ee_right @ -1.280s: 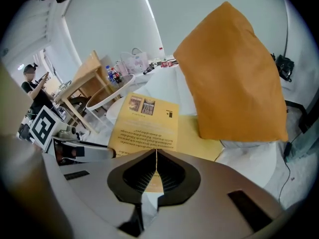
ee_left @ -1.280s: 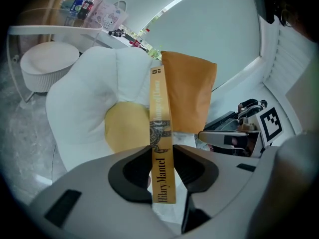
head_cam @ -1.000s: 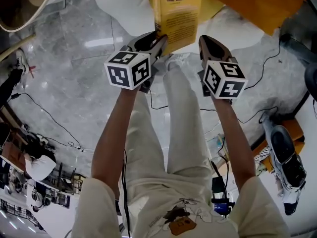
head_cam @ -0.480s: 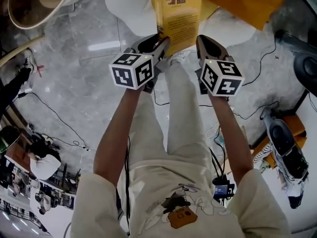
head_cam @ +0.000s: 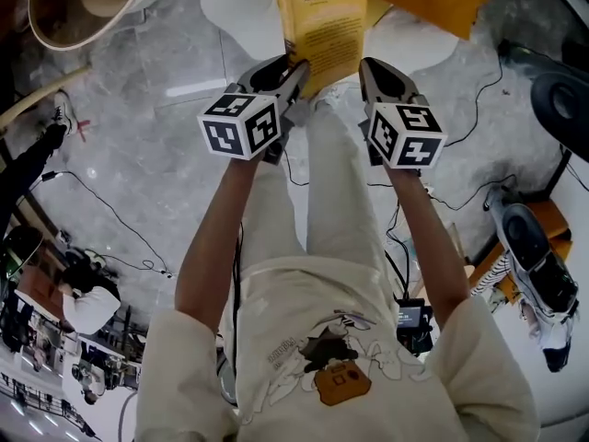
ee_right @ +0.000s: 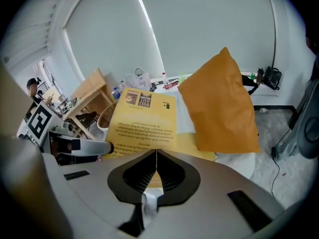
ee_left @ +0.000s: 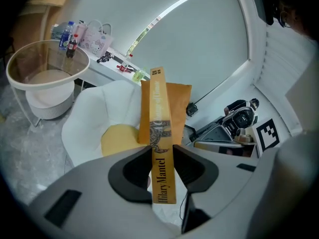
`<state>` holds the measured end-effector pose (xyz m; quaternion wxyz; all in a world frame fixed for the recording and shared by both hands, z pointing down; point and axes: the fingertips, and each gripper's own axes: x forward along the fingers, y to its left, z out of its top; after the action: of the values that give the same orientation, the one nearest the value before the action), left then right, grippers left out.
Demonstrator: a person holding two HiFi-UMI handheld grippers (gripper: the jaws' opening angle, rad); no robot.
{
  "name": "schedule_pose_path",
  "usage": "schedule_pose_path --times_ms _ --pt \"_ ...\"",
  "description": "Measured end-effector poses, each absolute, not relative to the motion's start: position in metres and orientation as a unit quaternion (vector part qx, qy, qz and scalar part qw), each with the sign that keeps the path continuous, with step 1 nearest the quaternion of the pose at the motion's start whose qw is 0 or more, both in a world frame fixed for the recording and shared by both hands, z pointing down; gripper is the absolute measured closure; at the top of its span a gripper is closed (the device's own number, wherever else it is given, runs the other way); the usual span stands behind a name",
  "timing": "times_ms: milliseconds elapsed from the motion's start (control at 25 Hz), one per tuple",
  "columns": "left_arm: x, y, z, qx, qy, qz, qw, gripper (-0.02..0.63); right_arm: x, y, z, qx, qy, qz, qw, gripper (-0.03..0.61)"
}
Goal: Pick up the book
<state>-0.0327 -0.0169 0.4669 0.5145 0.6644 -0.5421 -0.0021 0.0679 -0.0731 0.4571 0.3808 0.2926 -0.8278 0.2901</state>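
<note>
Fingers [ee_left: 132,172] of the left gripper [ee_left: 162,149] clamp the book [ee_left: 158,114] by its spine in mid-air above a chair [ee_left: 87,121], its long axis running straight away from them, while the right gripper [ee_right: 156,152] is closed at its lower edge, contact unclear.

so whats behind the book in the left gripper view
An orange cushion stands in a white chair with a yellow seat pad. The book covers the cushion's middle strip.

Left gripper [head_cam: 293,74] and right gripper [head_cam: 373,70] clasp a yellow paperback book's [head_cam: 324,17] lower corners above grey marble floor [head_cam: 156,145]
</note>
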Motion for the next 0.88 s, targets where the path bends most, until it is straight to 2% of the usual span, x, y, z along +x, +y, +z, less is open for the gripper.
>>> schedule_pose_path --times_ms 880 --pt "-0.034 0.021 0.314 0.690 -0.556 -0.013 0.463 0.474 0.068 -0.048 0.299 0.288 -0.868 0.247 0.320 0.557"
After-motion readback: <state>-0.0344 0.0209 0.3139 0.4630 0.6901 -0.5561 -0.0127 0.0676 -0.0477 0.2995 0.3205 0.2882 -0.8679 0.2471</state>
